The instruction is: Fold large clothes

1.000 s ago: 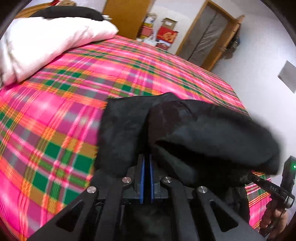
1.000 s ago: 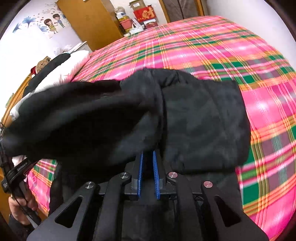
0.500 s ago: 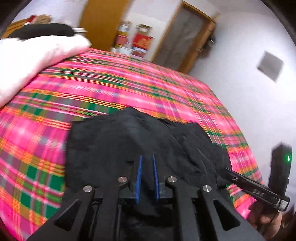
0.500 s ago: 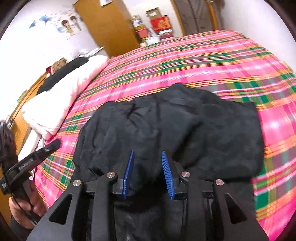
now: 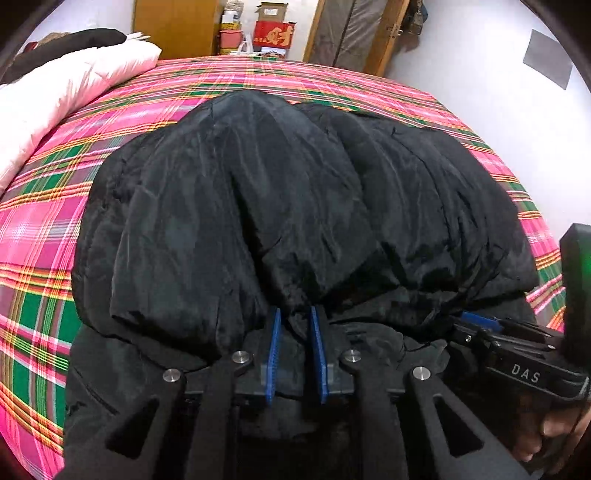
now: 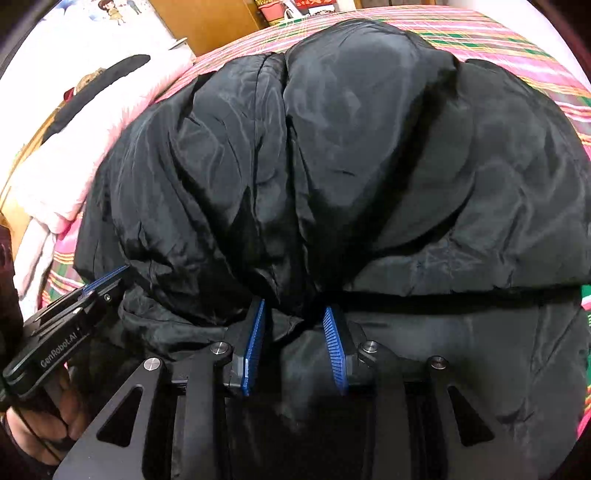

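A large black padded jacket (image 5: 295,206) lies folded over on the pink plaid bed (image 5: 44,221); it fills the right wrist view (image 6: 332,166). My left gripper (image 5: 295,317) is open, its blue pads on either side of a fold of the jacket's near edge. My right gripper (image 6: 295,314) is open wider, its pads also astride a bunched fold. The right gripper shows at the right of the left wrist view (image 5: 480,321), and the left gripper at the left of the right wrist view (image 6: 107,275), both at the jacket's near edge.
A white and pink duvet (image 5: 55,85) with a black garment (image 5: 74,40) on it lies at the bed's left. Beyond the bed stand a wooden wardrobe (image 5: 177,26), stacked boxes (image 5: 273,31) and a door (image 5: 354,33). A white wall (image 5: 498,85) runs along the right.
Both grippers carried the jacket's upper part forward over the lower part and laid it down. Both then opened, the right wider, and moved down close to the fold's near edge.
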`<state>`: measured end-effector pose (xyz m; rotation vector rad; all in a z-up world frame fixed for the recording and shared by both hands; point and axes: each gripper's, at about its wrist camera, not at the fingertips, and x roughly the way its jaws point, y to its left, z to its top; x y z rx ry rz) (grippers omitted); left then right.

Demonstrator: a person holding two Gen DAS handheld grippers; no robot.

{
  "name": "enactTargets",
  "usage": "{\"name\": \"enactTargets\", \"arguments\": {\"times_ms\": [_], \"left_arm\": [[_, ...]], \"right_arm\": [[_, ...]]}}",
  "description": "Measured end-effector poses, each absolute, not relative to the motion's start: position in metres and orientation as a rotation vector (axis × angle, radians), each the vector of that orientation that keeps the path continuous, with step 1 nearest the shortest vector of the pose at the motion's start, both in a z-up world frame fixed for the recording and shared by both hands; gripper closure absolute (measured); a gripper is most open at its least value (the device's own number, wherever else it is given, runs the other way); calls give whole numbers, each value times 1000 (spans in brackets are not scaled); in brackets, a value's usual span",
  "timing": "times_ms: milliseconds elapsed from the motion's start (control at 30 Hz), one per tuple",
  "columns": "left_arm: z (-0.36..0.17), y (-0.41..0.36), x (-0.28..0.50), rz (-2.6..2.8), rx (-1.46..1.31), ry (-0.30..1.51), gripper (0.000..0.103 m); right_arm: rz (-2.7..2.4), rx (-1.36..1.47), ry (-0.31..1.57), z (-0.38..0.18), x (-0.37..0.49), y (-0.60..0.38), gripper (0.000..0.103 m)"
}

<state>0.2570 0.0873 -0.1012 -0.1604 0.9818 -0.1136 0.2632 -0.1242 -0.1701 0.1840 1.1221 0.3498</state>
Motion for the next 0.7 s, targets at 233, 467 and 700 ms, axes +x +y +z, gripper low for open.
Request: {"name": "enactTargets", "arguments": {"times_ms": [233,467,700], "left_arm": [[-81,95,246,-104,-212,981,80],[-35,115,260,-50,-200,827,77],[-79,138,289,41,-231,952,75]], "right_arm": [[350,140,1075,-133,249,-131,71],[309,154,874,-70,258,-167,69],[225,192,1018,-117,317,-181,69]]}}
